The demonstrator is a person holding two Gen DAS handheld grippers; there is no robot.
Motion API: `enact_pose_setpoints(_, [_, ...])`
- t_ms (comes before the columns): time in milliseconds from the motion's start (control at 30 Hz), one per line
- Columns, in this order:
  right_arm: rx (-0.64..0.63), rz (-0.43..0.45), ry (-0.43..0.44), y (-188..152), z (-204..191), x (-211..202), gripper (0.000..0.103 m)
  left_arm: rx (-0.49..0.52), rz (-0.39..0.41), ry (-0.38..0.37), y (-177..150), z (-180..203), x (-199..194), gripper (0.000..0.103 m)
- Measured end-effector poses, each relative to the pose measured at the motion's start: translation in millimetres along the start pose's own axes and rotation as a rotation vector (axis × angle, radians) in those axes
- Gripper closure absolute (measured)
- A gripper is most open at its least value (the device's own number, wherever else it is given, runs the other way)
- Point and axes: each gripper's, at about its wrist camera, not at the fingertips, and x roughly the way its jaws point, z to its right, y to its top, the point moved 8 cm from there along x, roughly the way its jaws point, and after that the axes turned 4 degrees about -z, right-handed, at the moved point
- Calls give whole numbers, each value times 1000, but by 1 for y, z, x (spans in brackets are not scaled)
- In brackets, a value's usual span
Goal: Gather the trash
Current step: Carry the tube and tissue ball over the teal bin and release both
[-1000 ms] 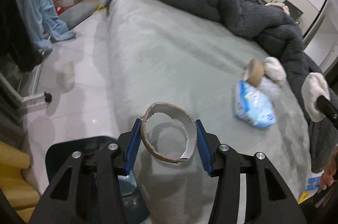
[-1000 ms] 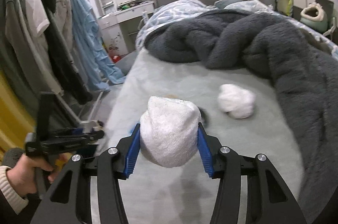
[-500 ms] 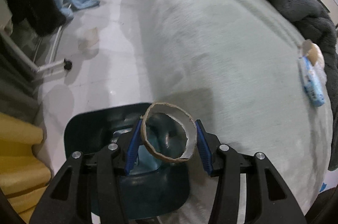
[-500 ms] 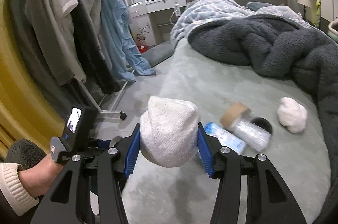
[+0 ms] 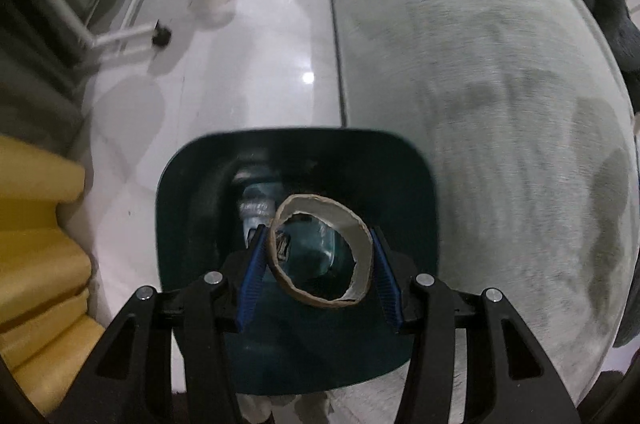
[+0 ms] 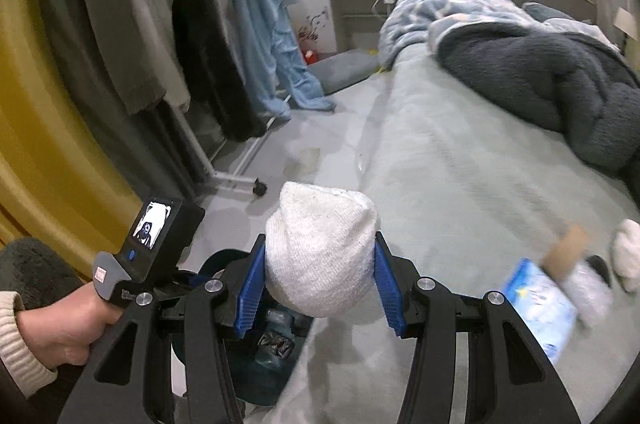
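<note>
My left gripper (image 5: 318, 266) is shut on a brown cardboard ring (image 5: 322, 250), which hangs straight over the open mouth of a dark teal trash bin (image 5: 416, 184) on the floor beside the bed. A plastic bottle (image 5: 256, 210) lies inside the bin. My right gripper (image 6: 318, 280) is shut on a white balled-up sock (image 6: 320, 252), held above the bed's near corner. Part of the bin (image 6: 256, 376) shows below it, with a hand (image 6: 68, 320) holding the left tool. On the bed lie a blue packet (image 6: 540, 304), a cardboard tube (image 6: 568, 250) and a white wad (image 6: 630, 252).
The grey-green bed (image 5: 500, 104) fills the right side, with a dark fluffy blanket (image 6: 540, 80) further up. A clothes rack (image 6: 168, 44) on wheels and yellow cushions (image 5: 36, 264) stand to the left. Pale tiled floor (image 5: 240, 72) runs between rack and bed.
My left gripper swung off the bed and down, bringing the ring over the bin. My right gripper carried the sock leftward toward the bed's edge; the bed litter slid to the right of view.
</note>
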Motion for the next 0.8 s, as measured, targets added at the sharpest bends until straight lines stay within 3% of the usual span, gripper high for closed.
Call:
enact_pose_setpoints(133, [-31,-34,19,0,-18,18,52,-44,-44,3,-2,-19,8,49])
enact_pose_setpoints(200, [-41,-45,27,3,-24,25,52,-62,-54,-1,-2,-26,10,41])
enact_pose_setpoints(467, [-54,-117,30,-8,-30,62,52,-98,-25,-14,2,-47,-4,27])
enact_pose_setpoints(667, [-65,-198,22,-28,-36,93,52,-119,33,-25,7,-62,-22,24])
enact_pose_setpoints(800, [-94,-248,11,-41,-45,110,52,-111,112,-42,12,-61,-43,22])
